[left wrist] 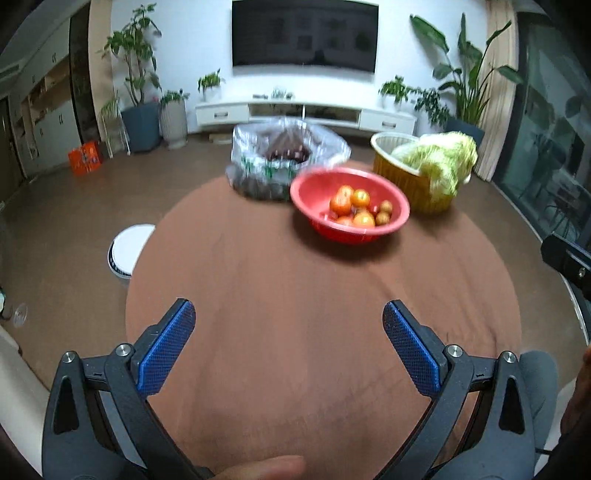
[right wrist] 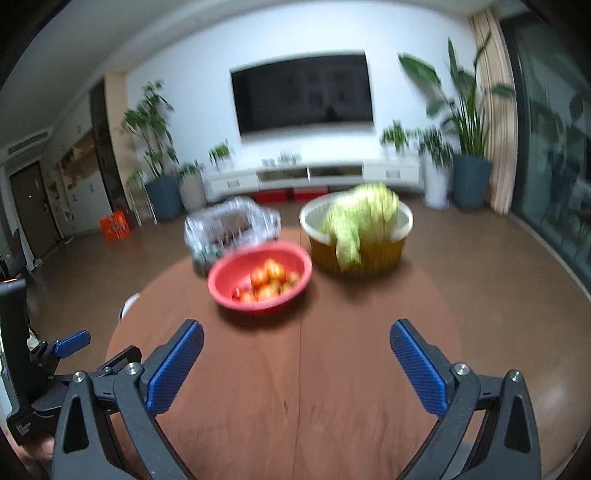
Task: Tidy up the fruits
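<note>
Left gripper point(left wrist: 289, 325): nearest item in the left wrist view; blue-padded fingers point(left wrist: 168, 349) spread wide, nothing between them, over bare brown table point(left wrist: 280, 295). A fingertip of the person's hand point(left wrist: 258, 468) shows at the bottom edge.

Right gripper point(right wrist: 296, 345): fingers point(right wrist: 175, 369) likewise spread wide and empty, above the table's near part. Left gripper also visible at the left edge of the right wrist view.

Round brown table: carries three containers grouped at its far side.

Red bowl point(left wrist: 350, 205): nearest of the three, well apart from both grippers. Holds the fruits point(left wrist: 356, 208), a cluster of orange-red round ones with a few smaller brownish ones beside them; exact kinds blurred.

Clear plastic bag point(left wrist: 284, 158): behind and left of the red bowl, just beside it; dark contents, not identifiable.

Yellow basket point(left wrist: 408, 173): behind and right of the red bowl, white rim; a leafy green cabbage point(left wrist: 441, 158) lies in it and hangs over the edge.

White round stool point(left wrist: 129, 249): on the floor by the table's left edge.

Background: white low cabinet point(left wrist: 306, 112), wall-mounted dark television point(left wrist: 304, 35), potted plants point(left wrist: 138, 92) on both sides, orange box point(left wrist: 85, 157) on the floor at left.
</note>
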Demonstrator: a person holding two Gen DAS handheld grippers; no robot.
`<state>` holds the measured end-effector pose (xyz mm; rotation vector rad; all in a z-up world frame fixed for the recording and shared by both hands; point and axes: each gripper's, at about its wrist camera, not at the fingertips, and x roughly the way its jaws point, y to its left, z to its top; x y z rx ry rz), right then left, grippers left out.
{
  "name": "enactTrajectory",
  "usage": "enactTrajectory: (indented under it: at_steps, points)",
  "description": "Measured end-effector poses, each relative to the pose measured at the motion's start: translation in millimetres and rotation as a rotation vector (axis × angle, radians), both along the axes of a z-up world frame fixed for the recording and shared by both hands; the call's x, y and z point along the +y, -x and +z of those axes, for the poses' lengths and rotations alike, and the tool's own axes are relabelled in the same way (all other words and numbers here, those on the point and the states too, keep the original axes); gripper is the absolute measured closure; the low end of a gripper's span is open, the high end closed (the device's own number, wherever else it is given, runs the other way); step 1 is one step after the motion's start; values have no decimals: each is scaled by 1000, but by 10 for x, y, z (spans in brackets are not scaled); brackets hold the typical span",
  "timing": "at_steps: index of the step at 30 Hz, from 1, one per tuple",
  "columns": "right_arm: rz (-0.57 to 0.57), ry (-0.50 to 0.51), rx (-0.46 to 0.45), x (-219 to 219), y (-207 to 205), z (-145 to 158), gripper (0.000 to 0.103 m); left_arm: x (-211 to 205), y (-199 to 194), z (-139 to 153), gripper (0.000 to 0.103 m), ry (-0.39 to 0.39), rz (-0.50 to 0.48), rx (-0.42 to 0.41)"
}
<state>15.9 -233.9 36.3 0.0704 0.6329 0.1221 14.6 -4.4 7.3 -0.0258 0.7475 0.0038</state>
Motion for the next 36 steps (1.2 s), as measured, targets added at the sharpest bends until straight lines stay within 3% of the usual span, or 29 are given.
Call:
enactTrajectory:
  at_steps: [16, 36]
  points:
    - [36, 33, 132, 188, -28, -370, 0, 126, -298, -367, 0, -12, 52, 113]
    - [42, 52, 201, 265, -32, -503, 0, 125, -412, -565, 0, -31, 56, 154]
